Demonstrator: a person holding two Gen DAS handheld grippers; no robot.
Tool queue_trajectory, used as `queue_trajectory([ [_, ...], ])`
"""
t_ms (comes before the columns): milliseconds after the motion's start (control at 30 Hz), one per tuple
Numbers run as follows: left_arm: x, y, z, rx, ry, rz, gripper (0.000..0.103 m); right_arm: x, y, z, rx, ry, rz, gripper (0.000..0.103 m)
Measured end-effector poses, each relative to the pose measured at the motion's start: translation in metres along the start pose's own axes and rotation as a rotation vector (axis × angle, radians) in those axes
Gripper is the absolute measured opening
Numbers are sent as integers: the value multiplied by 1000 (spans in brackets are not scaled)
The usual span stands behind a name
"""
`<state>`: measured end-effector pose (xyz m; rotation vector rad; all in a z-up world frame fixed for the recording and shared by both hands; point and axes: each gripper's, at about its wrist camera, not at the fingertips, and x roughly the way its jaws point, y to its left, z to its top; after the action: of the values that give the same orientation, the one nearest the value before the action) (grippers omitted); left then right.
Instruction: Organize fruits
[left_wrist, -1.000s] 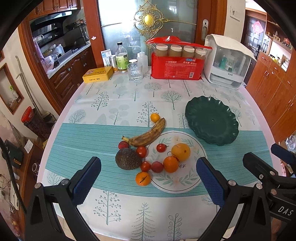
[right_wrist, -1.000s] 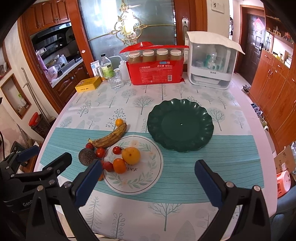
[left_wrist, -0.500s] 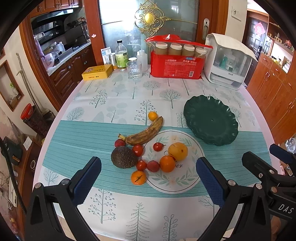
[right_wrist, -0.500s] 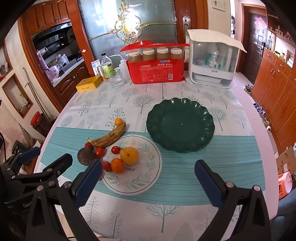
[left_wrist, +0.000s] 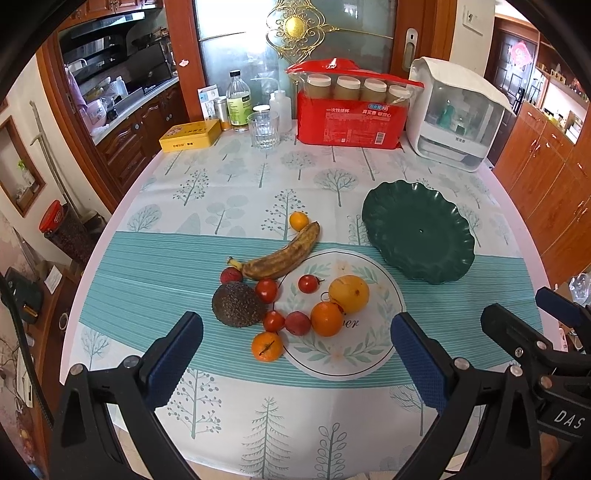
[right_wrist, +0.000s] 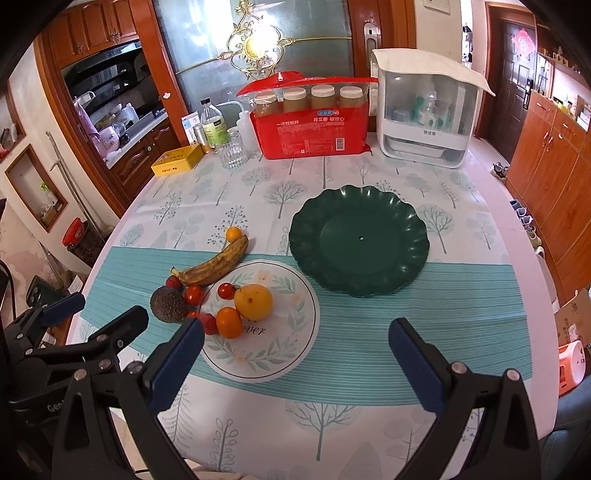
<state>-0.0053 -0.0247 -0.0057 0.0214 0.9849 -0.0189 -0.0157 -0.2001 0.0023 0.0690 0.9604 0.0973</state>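
Ahead, fruit cluster (left_wrist: 295, 295) lies on the counter (left_wrist: 221, 424) straight before left tongs (left_wrist: 295, 354), spread, empty; right tongs (right_wrist: 295, 354), also spread, face green plate (right_wrist: 358, 240); banana (left_wrist: 282, 253) runs diagonally, stem near-left; left nearer.

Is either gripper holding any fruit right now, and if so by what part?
Nothing is held. The left gripper and right gripper are both open and empty.
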Motion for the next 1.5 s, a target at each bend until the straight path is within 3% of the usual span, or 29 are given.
queue_trajectory([
  [600, 14, 11, -9, -24, 55, 54, 101, 22, 6, -1, -12, 44, 96, 100],
  [1000, 64, 58, 5, -11, 145, 21, 101, 74, 24, 5, 17, 146, 61, 100],
  [1167, 96, 82, 17, 61, 167, 42, 101, 102, 31, 6, 37, 183, 46, 97],
  [1300, 126, 102, 24, 76, 206, 22, 101, 128, 38, 4, 31, 224, 26, 88],
  [1500, 175, 123, 16, -19, 343, -107, 101, 161, 39, -1, 73, 275, 37, 81],
])
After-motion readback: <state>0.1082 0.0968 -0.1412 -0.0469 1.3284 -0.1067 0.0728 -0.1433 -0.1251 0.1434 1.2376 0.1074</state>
